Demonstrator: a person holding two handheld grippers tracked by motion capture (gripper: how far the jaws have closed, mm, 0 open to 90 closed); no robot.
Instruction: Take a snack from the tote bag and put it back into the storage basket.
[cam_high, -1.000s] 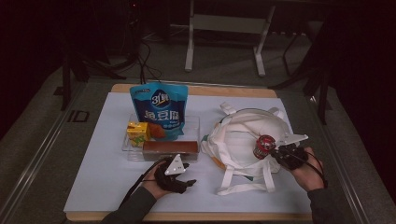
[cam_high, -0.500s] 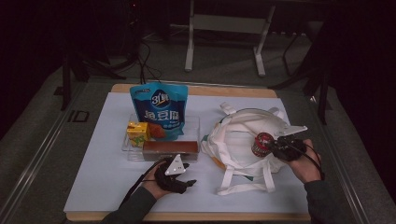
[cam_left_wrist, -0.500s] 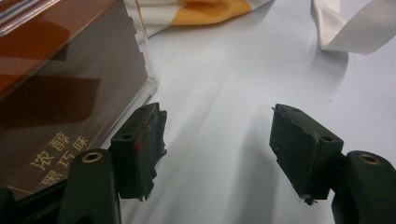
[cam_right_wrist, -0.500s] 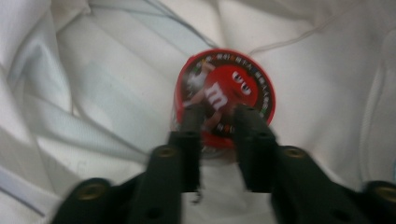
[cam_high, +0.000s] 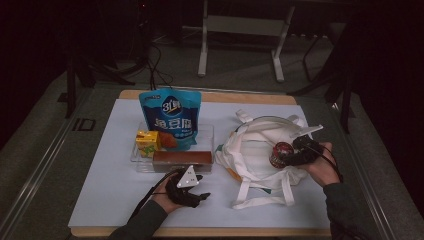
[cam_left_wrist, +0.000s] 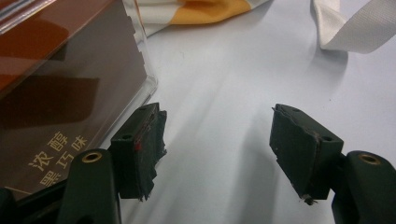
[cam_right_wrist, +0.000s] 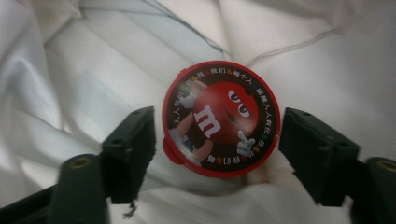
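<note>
A round red candy tub (cam_high: 281, 152) lies in the mouth of a white tote bag (cam_high: 250, 150) at the table's right. My right gripper (cam_high: 296, 156) is just to its right. In the right gripper view the tub's lid (cam_right_wrist: 220, 117) faces me between the two pads of the right gripper (cam_right_wrist: 219, 116), which stand clear of it on both sides; the jaws have just been opening. My left gripper (cam_high: 202, 186) rests open on the white table with nothing in it. In its own view the left gripper (cam_left_wrist: 217, 116) sits beside a brown chocolate box (cam_left_wrist: 56, 84).
A clear tray (cam_high: 207, 132) at the centre holds a blue pouch (cam_high: 170, 117), a yellow drink carton (cam_high: 148, 142) and the brown box (cam_high: 181, 158). The bag's straps (cam_high: 260, 192) trail toward the near edge. White tabletop (cam_high: 110, 190) shows at the left.
The right jaws have opened off the red tub, which now lies loose in the bag. The right hand drifted slightly toward the far side. The left hand stayed put.
</note>
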